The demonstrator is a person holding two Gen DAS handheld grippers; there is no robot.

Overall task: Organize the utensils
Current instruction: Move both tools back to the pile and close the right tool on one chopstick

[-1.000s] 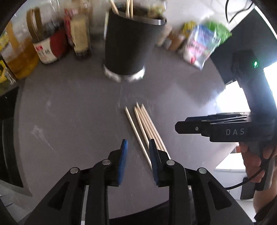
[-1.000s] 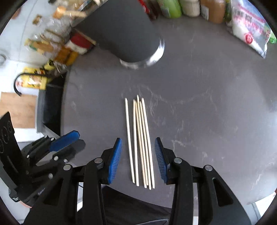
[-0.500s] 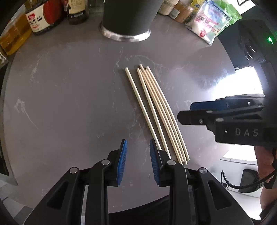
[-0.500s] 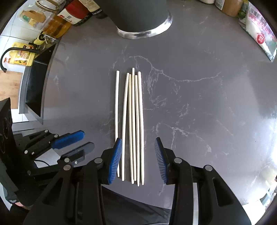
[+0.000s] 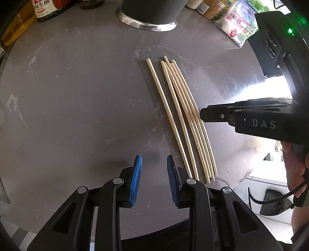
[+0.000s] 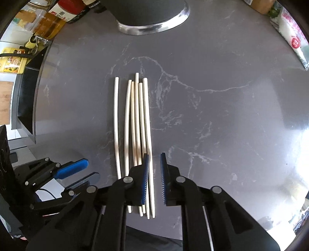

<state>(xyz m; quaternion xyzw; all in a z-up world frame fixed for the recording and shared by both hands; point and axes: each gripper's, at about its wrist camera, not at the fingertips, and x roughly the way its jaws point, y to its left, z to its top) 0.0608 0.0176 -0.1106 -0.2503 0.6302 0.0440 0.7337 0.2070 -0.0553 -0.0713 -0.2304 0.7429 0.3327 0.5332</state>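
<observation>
The right gripper points steeply down over the near ends of the chopsticks; its jaws have just been closing and now stand narrow, with the rightmost one or two sticks showing in the gap. Whether the pads press them cannot be told — a sliver of space remains on the right side. This placement suggests an attempt to single out a pair from the edge of the bundle rather than take all six. The left gripper hovers just left of the sticks, part open and empty over bare counter, likely waiting to steady or receive. The chopsticks lie flat, roughly parallel, one set slightly apart on the left. Beyond them stands the dark holder with its metal base — the probable destination. Bottles and packets line the far edge.
</observation>
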